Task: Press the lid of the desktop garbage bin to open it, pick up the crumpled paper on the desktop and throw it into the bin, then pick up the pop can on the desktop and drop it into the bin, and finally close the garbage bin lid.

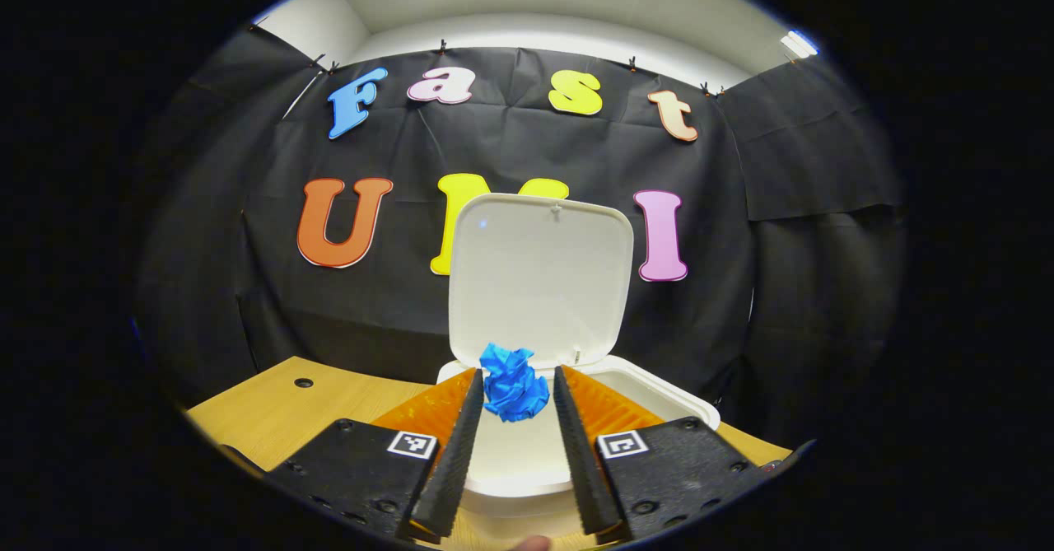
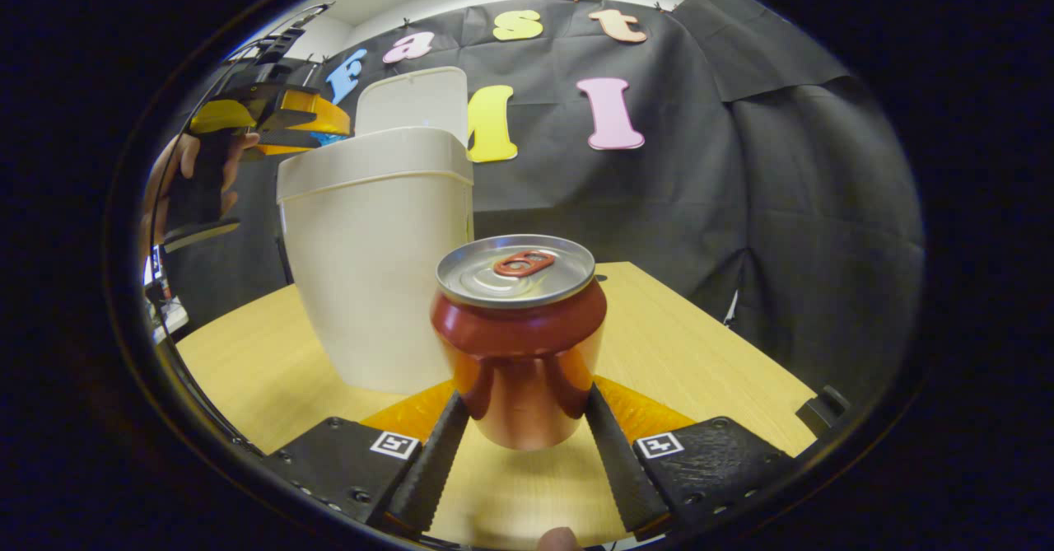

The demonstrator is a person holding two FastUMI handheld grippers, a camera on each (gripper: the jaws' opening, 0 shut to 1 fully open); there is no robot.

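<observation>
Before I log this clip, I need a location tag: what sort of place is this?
Likely a recording booth set up as a desktop: black cloth wall, wooden table, a white bin with its lid open.

The white desktop garbage bin stands on the wooden desktop with its lid raised upright, a crumpled blue paper hangs above its open mouth, and a red pop can stands upright just beside the bin.
</observation>
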